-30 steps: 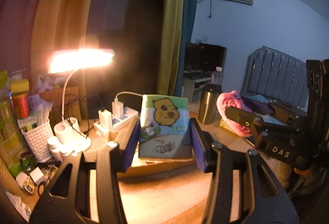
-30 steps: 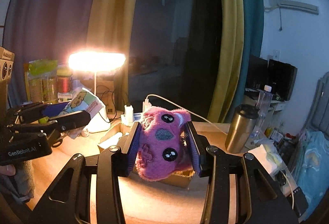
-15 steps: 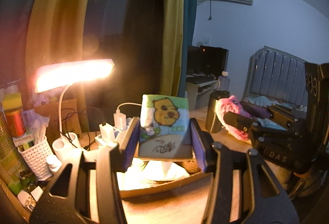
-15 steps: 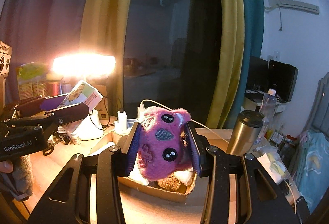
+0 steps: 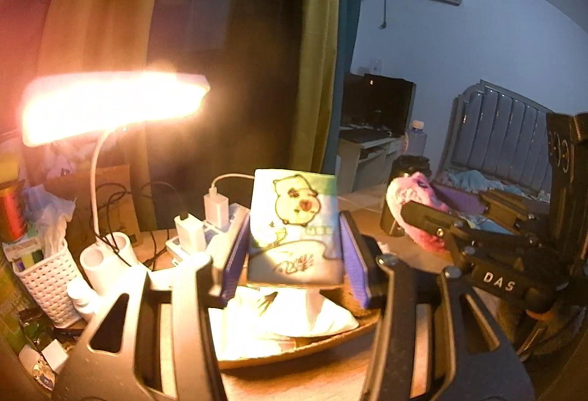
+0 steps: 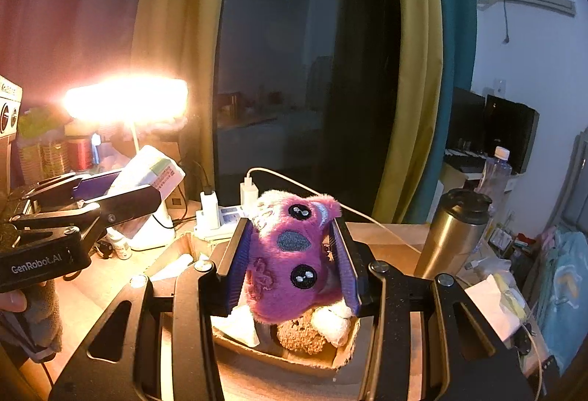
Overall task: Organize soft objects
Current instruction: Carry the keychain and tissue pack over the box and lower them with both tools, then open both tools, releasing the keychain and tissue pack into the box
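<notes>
The left hand-held gripper [image 5: 294, 254] is clamping a soft, glossy rectangular tissue pack w/ a cartoon animal print [image 5: 294, 228] between its ribbed purple pads [image 5: 237, 254], holding it upright above a shallow brown cardboard box [image 5: 301, 346] on the wooden tabletop [image 5: 294, 382]; crumpled white tissue/plastic [image 5: 294, 316] is lying inside, lit bright. The right hand-held gripper [image 6: 294, 257] is squeezing a fuzzy purple-pink plush toy w/ black button eyes & a grey felt patch [image 6: 290, 257], hanging over the same box [image 6: 279, 357], where a nubbly brown plush [image 6: 299, 333] & a fluffy white one [image 6: 330, 322] are sitting. A smooth gold metal tumbler w/ black lid [image 6: 452, 228] is standing upright just right of the box; a glowing desk lamp [image 5: 110, 107] & white power strip w/ chargers [image 6: 220, 217] are behind. Vs 1 s ago: both grippers are sitting higher, both keeping their grip, box contents now showing underneath, and the pack's print is reading paler/blurrier.
</notes>
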`<action>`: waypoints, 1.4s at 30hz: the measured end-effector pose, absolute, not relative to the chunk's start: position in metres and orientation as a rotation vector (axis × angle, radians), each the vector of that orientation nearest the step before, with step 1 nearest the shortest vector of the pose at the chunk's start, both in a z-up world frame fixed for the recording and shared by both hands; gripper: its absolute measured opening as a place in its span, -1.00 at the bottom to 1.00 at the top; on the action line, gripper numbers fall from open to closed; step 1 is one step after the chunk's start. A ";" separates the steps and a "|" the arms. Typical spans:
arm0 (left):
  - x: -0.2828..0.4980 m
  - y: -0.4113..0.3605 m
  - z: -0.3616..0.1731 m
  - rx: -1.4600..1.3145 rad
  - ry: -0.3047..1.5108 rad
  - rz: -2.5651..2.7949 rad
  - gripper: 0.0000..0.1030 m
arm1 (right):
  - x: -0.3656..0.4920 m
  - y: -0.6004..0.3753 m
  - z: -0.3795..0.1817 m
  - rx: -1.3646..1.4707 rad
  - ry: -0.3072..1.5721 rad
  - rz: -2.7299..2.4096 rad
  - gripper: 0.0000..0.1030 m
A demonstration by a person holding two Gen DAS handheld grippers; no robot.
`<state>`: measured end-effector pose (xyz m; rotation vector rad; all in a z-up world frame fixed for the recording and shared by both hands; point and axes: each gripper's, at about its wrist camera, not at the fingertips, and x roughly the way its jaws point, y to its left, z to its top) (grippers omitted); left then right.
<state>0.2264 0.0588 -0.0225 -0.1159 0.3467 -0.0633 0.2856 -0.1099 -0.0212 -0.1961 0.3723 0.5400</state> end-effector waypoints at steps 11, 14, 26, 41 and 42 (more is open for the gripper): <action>0.256 0.068 -0.049 -0.132 0.405 -0.050 -0.06 | 0.314 -0.097 -0.045 -0.192 0.428 0.556 -0.12; 0.266 0.069 -0.059 -0.137 0.429 -0.049 -0.06 | 0.322 -0.096 -0.052 -0.190 0.446 0.558 -0.12; 0.295 0.080 -0.098 -0.162 0.527 -0.031 -0.06 | 0.353 -0.087 -0.085 -0.184 0.525 0.573 -0.12; 0.318 0.081 -0.137 -0.160 0.657 -0.006 -0.06 | 0.372 -0.077 -0.118 -0.187 0.611 0.589 -0.12; 0.320 0.081 -0.141 -0.158 0.667 -0.004 -0.06 | 0.373 -0.077 -0.120 -0.189 0.619 0.590 -0.12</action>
